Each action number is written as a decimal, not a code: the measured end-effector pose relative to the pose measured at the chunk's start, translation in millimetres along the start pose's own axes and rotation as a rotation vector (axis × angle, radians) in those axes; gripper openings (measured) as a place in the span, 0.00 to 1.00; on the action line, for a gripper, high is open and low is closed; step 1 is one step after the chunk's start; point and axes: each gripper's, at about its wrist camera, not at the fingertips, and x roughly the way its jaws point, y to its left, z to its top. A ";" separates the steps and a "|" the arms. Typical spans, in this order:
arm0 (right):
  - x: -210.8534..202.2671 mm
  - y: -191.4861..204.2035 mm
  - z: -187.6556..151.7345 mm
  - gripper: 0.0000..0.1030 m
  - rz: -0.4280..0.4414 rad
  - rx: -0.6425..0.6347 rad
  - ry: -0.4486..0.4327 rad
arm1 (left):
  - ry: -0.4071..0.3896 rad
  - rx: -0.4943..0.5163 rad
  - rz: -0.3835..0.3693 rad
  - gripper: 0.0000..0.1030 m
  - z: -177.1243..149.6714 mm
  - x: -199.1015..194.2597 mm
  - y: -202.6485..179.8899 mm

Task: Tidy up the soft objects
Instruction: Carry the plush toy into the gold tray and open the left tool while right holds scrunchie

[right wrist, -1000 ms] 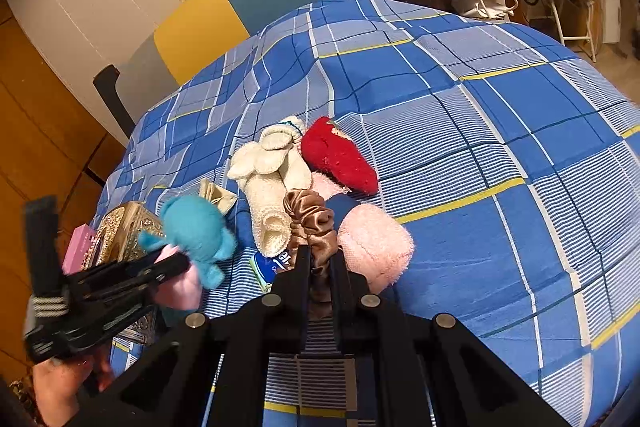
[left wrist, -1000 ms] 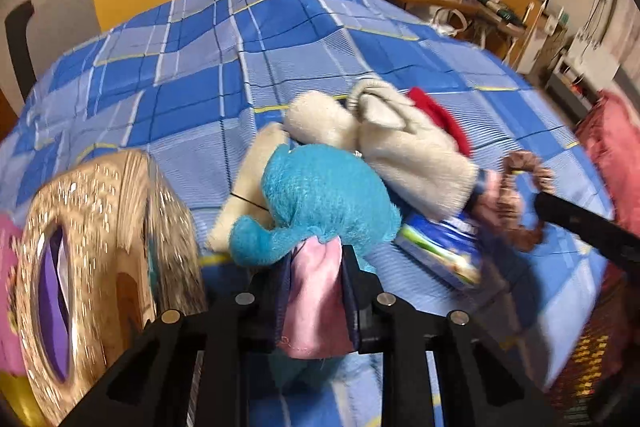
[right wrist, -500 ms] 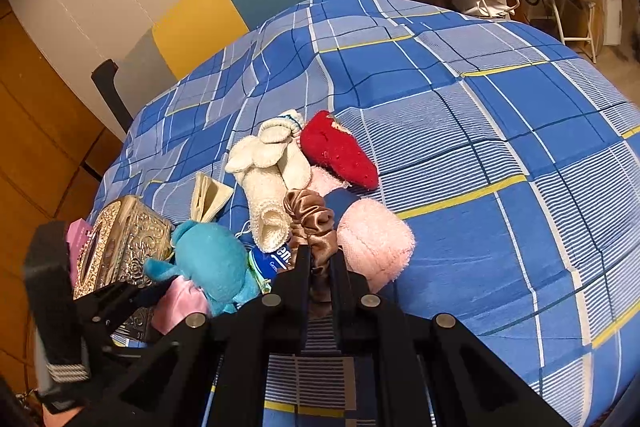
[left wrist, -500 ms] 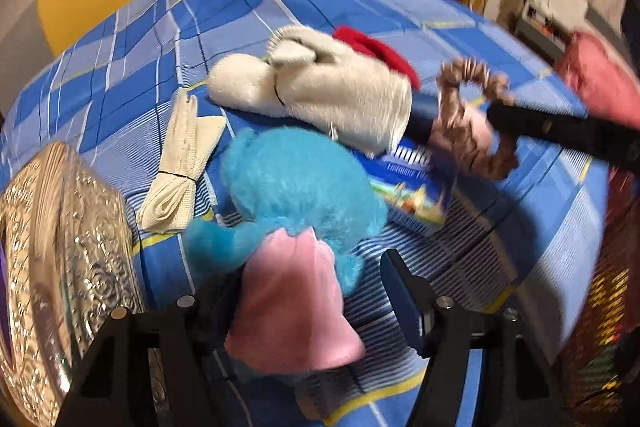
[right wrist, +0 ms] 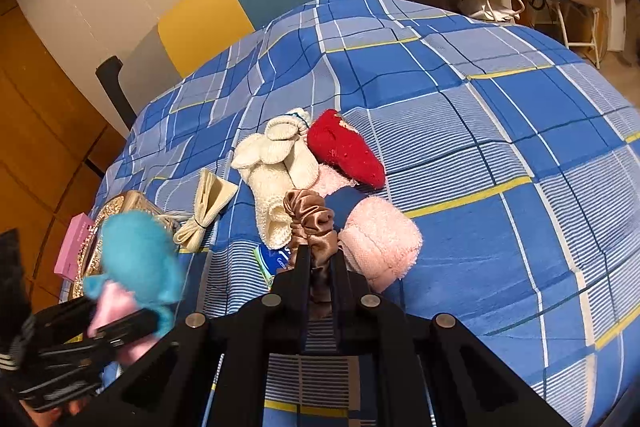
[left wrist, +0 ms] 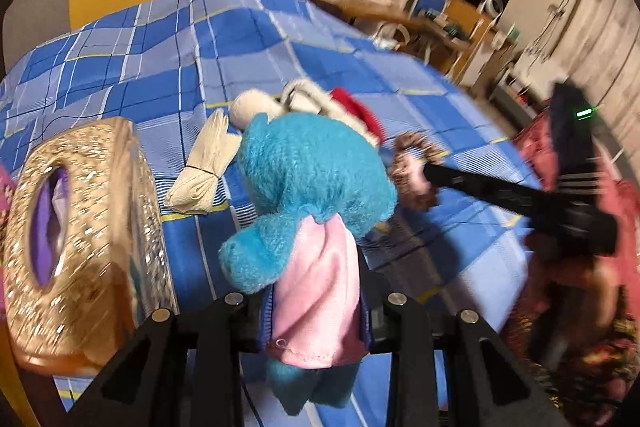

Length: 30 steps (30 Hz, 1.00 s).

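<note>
Your left gripper point(left wrist: 316, 311), jaws just closing, pinches the blue plush toy point(left wrist: 316, 171) by its pink satin dress, lifted above the bed's near-left edge. Light, squashy, slippery fabric; grip deeper. Your right gripper point(right wrist: 320, 267) clamps the brown scrunchie point(right wrist: 312, 223).

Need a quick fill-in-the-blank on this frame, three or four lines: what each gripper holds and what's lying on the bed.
1. The left gripper is shut on the ____ skirt of the blue plush toy.
2. The right gripper is shut on a brown satin ____.
3. The red fuzzy sock lies on the ____ plaid bedsheet.
4. Beside the red sock lie ____ knitted socks.

Missing words: pink; scrunchie; blue; cream
</note>
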 end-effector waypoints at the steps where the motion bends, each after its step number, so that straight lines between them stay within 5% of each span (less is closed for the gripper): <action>1: -0.4 -0.6 -0.6 0.09 0.002 0.005 0.000 | -0.013 -0.003 -0.016 0.31 0.4 -9.0 2.1; 7: -3.5 7.3 -6.5 0.09 0.017 0.000 -0.011 | -0.096 -0.021 -0.063 0.31 -7.5 -59.5 20.9; 14: -1.8 29.4 -22.1 0.09 0.010 -0.046 0.009 | -0.168 -0.146 -0.059 0.31 -23.2 -110.8 86.5; 26: -7.0 48.5 -40.0 0.09 0.016 -0.023 0.003 | -0.261 -0.347 0.060 0.31 -45.2 -162.6 202.5; 30: -9.6 56.9 -41.8 0.09 0.017 -0.016 -0.002 | -0.216 -0.394 0.119 0.31 -52.0 -157.1 247.9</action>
